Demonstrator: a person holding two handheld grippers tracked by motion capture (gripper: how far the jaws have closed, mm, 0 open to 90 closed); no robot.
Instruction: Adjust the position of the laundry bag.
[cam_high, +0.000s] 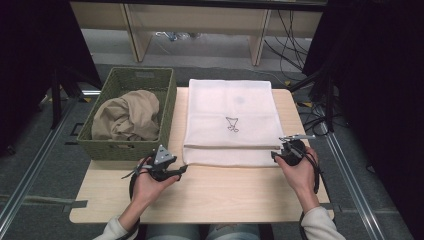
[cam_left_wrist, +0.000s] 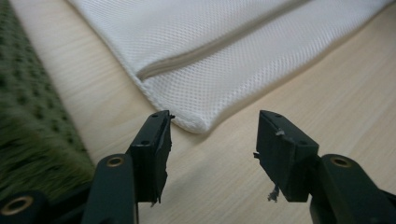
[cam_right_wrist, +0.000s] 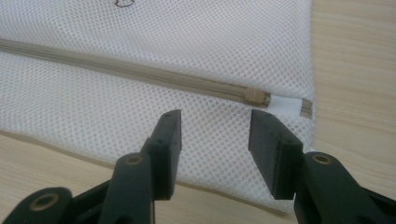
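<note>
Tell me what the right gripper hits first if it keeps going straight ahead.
Probably the mesh bag: the right gripper, jaws open, points at the zipper pull near the bag's end. Depth is unclear.

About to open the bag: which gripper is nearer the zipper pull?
Right. The right gripper hovers open just short of the zipper pull at the mesh bag's right edge; the left gripper sits open at the opposite corner.
</note>
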